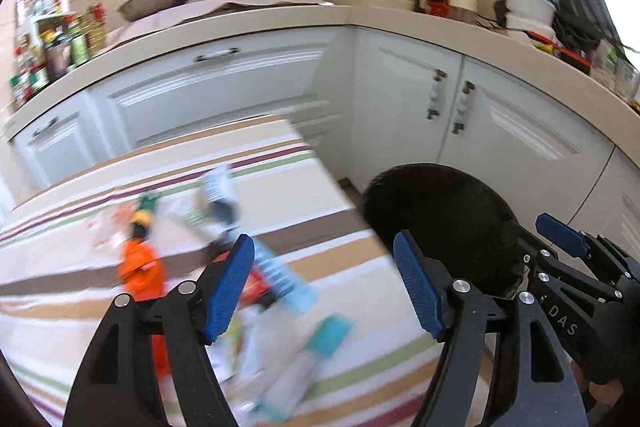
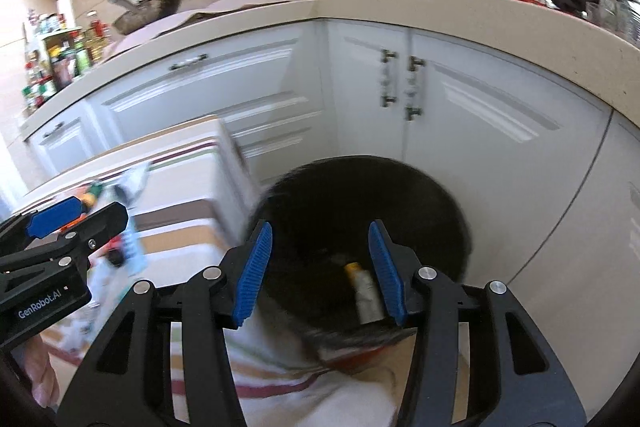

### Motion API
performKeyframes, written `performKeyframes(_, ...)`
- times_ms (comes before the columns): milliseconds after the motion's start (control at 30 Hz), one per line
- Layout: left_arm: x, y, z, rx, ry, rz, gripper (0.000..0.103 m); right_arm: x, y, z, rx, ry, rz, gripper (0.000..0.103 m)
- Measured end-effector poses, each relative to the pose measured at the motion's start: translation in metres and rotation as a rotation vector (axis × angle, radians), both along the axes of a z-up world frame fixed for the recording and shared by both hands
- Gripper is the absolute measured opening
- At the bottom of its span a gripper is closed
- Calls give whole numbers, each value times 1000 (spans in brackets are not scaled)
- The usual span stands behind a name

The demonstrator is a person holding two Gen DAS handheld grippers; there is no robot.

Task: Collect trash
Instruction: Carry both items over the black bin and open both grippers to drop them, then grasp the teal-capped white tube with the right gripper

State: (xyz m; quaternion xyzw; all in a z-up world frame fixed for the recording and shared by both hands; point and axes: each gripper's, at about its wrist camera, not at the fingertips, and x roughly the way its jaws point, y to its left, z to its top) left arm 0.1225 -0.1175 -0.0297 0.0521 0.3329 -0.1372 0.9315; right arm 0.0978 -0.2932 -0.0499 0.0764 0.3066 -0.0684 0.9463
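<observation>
White cabinets [image 2: 460, 131] behind; lower centre, black bin [image 2: 360, 211] holds a tube [image 2: 366, 291]; both my grippers [image 1: 324, 283] [image 2: 320, 271] spread, empty.

Both tools share one build: the left gripper [image 1: 324, 283] and right gripper [image 2: 320, 271] have matte black skeletal arms with slot cutouts, silver round pivot screws behind the fingers, and ribbed blue pads [image 1: 230, 287] lining each finger's inner face. White lettering marks their black bodies.
</observation>
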Motion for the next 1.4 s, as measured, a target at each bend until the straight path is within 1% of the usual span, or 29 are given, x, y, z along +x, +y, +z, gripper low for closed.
performKeyframes(167, -23, 51, 2, 16, -26, 93, 71, -12, 46, 5, -5, -5, 78, 49)
performKeyframes(300, -37, 85, -2, 19, -23, 156, 71, -18, 77, 4, -8, 4, 123, 49)
performKeyframes(467, -47, 122, -10, 28, -20, 238, 71, -19, 114, -3, -18, 40, 177, 49)
performKeyframes(533, -50, 135, -13, 20, -14, 264, 71, -18, 128, -7, -26, 56, 198, 49)
performKeyframes(700, -55, 163, -20, 8, -6, 311, 71, -14, 155, -18, -55, 102, 231, 49)
performKeyframes(900, -57, 185, -26, 6, -5, 349, 71, -8, 167, -29, -89, 156, 222, 49)
performKeyframes(1067, -56, 189, -30, -10, 8, 344, 71, -4, 172, -40, -117, 204, 213, 51)
performKeyframes(1200, -57, 186, -31, -22, 14, 324, 71, -7, 166, -39, -130, 203, 190, 53)
performKeyframes(1400, -59, 179, -32, -28, 19, 299, 71, -14, 151, -39, -119, 203, 160, 53)
